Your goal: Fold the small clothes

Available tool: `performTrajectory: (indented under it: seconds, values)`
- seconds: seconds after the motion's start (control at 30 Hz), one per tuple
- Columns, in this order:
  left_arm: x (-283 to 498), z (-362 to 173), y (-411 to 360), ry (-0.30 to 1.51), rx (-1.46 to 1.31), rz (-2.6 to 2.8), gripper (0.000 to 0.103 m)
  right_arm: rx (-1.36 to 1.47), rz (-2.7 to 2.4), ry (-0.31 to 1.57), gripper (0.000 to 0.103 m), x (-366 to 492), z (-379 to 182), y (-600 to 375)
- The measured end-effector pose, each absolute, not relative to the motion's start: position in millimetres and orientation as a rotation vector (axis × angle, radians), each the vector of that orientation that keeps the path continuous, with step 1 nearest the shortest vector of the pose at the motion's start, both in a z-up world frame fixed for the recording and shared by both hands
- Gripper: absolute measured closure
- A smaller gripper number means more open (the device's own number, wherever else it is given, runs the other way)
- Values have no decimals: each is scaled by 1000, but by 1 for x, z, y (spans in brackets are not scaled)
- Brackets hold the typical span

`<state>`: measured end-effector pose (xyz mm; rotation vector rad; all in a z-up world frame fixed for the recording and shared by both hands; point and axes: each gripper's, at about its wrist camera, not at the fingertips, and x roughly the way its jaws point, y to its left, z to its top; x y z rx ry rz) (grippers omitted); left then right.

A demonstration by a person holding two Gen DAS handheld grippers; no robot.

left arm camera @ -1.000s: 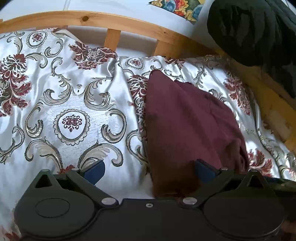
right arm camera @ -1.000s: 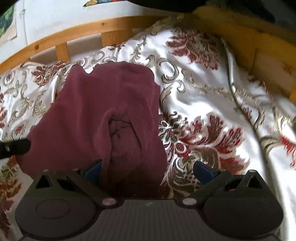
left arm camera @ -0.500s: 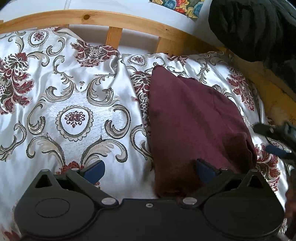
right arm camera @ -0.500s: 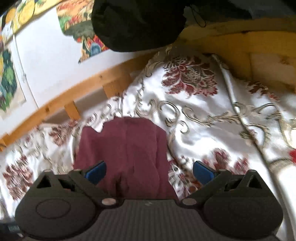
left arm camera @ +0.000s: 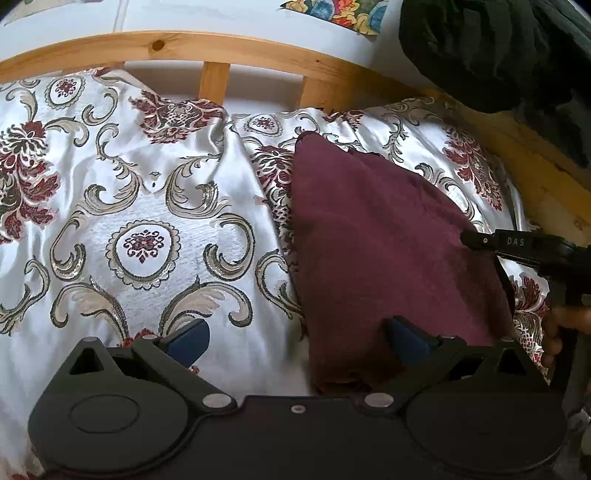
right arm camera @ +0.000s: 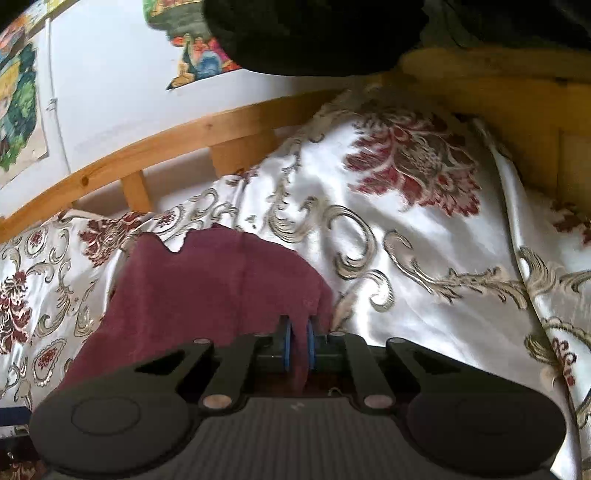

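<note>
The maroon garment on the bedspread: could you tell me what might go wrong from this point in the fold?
The right gripper pinches only a thin bit of the maroon garment near its edge, so it may slip out when lifted. The left gripper is open and holds nothing, so the cloth could drag across the glossy bedspread and bunch.

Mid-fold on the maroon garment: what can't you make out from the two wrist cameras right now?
- Near hem of the maroon garment: left wrist view, hidden behind the left gripper body.
- How much cloth the right gripper has pinched: right wrist view, the fold runs down behind its blue pads.
- Garment type: folded over, no clear features in either view.
- Dark bundle on the bed frame: cut off by the top edge, unidentifiable.
</note>
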<state>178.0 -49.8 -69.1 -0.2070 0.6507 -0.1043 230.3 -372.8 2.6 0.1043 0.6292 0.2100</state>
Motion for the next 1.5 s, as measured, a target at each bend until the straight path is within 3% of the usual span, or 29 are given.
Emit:
performTrajectory:
  seconds: [0.13,0.27,0.6,0.77,1.0,1.07,1.1,1.17,1.4,1.5]
  values:
    - [180,-72,-51,651,-209,-110,1,242,223,657,91,235,-11,-391]
    - [180,-73,-52,651,-210,-111,1,363,219,668,76,236,-14,-405]
    - [180,-73,-52,652,-208,-107,1,388,208,669,67,232,-18,-406]
    - [180,-73,-51,656,-219,-105,1,384,227,672,53,232,-18,-403]
    - [181,-72,-49,663,-239,-106,1,373,238,672,46,233,-20,-400]
    - [180,-67,-42,652,-314,-143,4,367,242,669,40,234,-22,-398]
    - [178,-63,-38,617,-364,-191,12,366,246,668,37,234,-23,-396]
    - [177,-54,-34,551,-418,-259,13,355,260,667,30,236,-25,-389]
    - [210,-46,-52,626,-324,-335,11,406,293,666,29,245,-30,-389]
    - [226,-60,-51,719,-348,-332,11,443,312,679,36,246,-31,-392]
